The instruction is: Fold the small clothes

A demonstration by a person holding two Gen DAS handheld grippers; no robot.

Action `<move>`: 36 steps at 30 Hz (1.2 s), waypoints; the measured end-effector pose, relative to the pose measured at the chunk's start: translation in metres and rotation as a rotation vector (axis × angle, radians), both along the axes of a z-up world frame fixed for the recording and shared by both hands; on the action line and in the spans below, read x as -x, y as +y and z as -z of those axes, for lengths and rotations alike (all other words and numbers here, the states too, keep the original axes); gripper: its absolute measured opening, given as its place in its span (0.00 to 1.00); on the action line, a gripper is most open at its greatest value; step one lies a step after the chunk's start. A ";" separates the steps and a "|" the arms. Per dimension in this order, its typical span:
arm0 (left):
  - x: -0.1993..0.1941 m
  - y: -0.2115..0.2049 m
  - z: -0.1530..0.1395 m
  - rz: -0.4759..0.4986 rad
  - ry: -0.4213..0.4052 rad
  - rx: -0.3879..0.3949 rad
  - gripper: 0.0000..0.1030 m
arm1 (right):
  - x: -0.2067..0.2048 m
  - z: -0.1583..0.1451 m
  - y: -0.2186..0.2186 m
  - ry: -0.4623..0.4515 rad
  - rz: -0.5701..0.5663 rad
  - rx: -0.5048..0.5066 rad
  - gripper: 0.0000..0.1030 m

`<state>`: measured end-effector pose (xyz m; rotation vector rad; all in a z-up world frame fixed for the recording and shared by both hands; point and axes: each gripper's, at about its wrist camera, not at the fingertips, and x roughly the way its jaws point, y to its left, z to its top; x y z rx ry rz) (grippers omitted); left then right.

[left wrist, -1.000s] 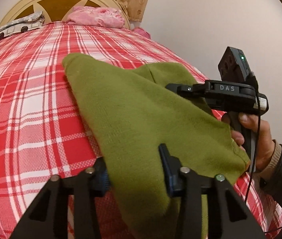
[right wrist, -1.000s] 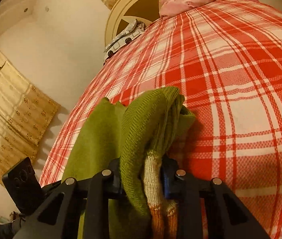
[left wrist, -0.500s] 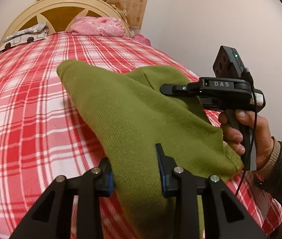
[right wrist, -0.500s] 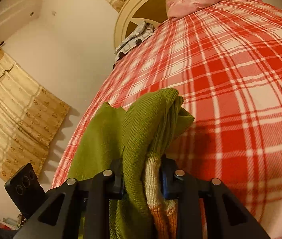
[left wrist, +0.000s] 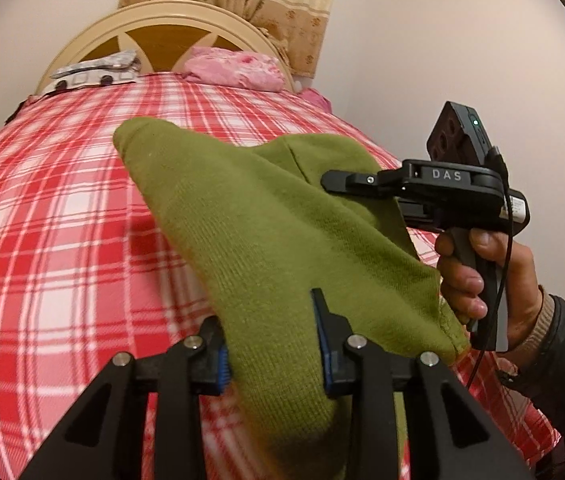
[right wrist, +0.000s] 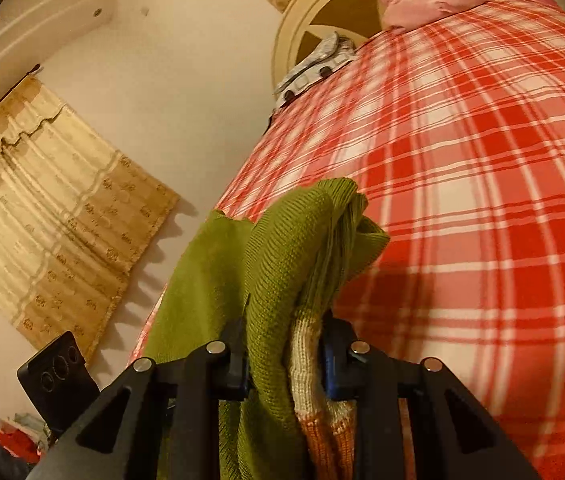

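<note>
A small olive-green knitted sweater (left wrist: 266, 216) hangs stretched between both grippers above the red-and-white plaid bed (left wrist: 62, 208). My left gripper (left wrist: 270, 328) is shut on one edge, and the fabric fills the gap between its blue pads. In the left wrist view my right gripper (left wrist: 338, 180), held in a person's hand (left wrist: 482, 272), grips the far side of the cloth. The right wrist view shows the right gripper (right wrist: 284, 340) shut on a bunched fold of the sweater (right wrist: 282, 240), with a white and orange striped band at its pads. The sweater's far corner droops toward the bed.
A cream and wood headboard (left wrist: 154, 20) stands at the far end of the bed, with a pink pillow (left wrist: 234, 68) and a grey patterned cloth (left wrist: 98, 70) before it. Beige curtains (right wrist: 42, 200) hang on the wall left of the bed (right wrist: 482, 200).
Both grippers have risen and drawn back with the sweater, so it hangs higher off the bed. The left jaws have narrowed a little on the cloth.
</note>
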<state>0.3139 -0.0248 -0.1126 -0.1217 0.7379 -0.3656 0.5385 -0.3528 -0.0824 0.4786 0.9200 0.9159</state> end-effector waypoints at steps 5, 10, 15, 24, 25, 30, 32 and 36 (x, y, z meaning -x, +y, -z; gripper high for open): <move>0.019 0.019 0.000 -0.041 0.001 0.008 0.33 | 0.022 -0.004 0.026 -0.001 -0.034 -0.012 0.26; 0.041 0.039 -0.001 -0.077 -0.005 0.021 0.32 | 0.040 -0.005 0.051 0.005 -0.074 -0.009 0.26; 0.057 0.055 -0.002 -0.115 -0.014 0.021 0.32 | 0.058 -0.010 0.076 -0.005 -0.114 -0.010 0.26; 0.082 0.090 -0.001 -0.192 -0.033 0.033 0.32 | 0.076 -0.019 0.123 -0.026 -0.186 -0.012 0.26; 0.084 0.095 -0.001 -0.203 -0.035 0.035 0.32 | 0.078 -0.020 0.129 -0.026 -0.195 -0.015 0.26; 0.098 0.113 0.001 -0.242 -0.040 0.040 0.32 | 0.087 -0.018 0.160 -0.023 -0.234 -0.029 0.26; 0.102 0.121 0.002 -0.260 -0.040 0.044 0.32 | 0.089 -0.016 0.170 -0.016 -0.248 -0.031 0.26; 0.109 0.134 0.005 -0.291 -0.037 0.049 0.32 | 0.093 -0.012 0.191 -0.008 -0.278 -0.030 0.26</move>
